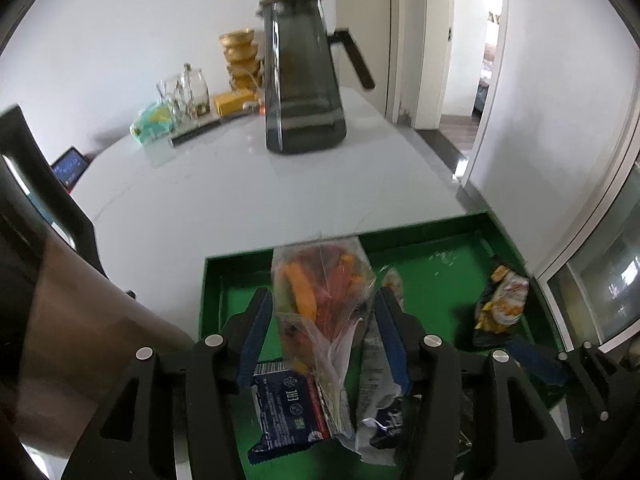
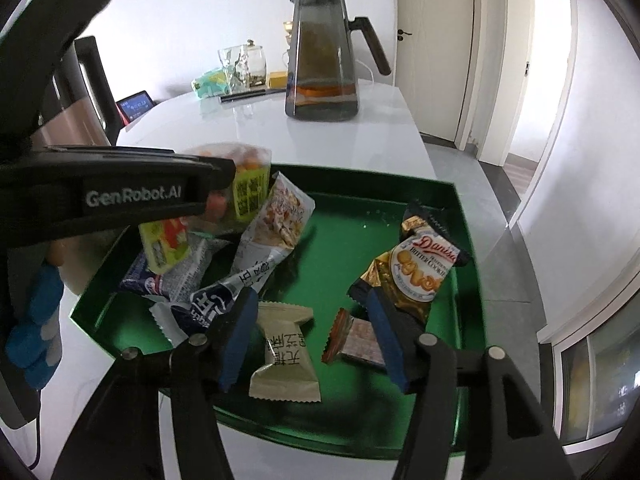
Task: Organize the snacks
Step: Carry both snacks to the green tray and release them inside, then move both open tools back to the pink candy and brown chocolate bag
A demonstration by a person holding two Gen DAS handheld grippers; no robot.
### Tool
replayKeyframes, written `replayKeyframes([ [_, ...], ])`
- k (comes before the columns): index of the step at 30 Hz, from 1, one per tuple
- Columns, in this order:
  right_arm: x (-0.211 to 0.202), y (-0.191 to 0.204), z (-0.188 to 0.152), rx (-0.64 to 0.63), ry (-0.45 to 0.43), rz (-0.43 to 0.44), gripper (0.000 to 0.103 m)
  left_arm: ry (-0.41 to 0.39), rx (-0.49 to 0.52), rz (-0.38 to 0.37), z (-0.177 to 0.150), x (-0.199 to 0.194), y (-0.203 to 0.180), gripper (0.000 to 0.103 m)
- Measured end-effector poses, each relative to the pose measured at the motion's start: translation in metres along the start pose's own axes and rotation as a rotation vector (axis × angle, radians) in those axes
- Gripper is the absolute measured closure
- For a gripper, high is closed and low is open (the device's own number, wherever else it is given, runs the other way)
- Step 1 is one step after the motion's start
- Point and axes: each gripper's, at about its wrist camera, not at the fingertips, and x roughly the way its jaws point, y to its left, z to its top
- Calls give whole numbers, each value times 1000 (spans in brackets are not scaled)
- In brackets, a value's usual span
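Right gripper point(image 2: 312, 344) stands open over the beige packet point(image 2: 286, 354) in the green tray point(image 2: 466, 240). Left gripper point(image 1: 320, 320) has its fingers spread around a clear candy bag point(image 1: 320, 284), contact unclear. Beyond on the counter point(image 2: 240, 124) stands a dark pitcher point(image 2: 324, 60).

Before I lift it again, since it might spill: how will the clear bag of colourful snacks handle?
The clear bag of colourful snacks looks floppy: thin crinkled film, likely to sag. Probably light for its bulk. Its glossy plastic may slip between the left gripper pads.
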Motion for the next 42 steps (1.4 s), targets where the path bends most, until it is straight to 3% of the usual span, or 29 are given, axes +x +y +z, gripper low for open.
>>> replayKeyframes([
  [4,-16,-1,4,8,-27,-17,31,-58,7,-22,7,-31,-5,55],
  [14,-78,1,15,13,-127,-68,27,-210,17,-78,13,-122,-3,50],
  [25,-176,34,22,-38,-278,-116,26,-372,17,-54,1,-232,41,47],
  [35,-254,79,23,-57,-426,-113,25,-413,-38,-2,-26,-283,102,44],
  [42,-272,122,22,-76,-482,-58,25,-383,-99,87,-61,-292,166,41],
])
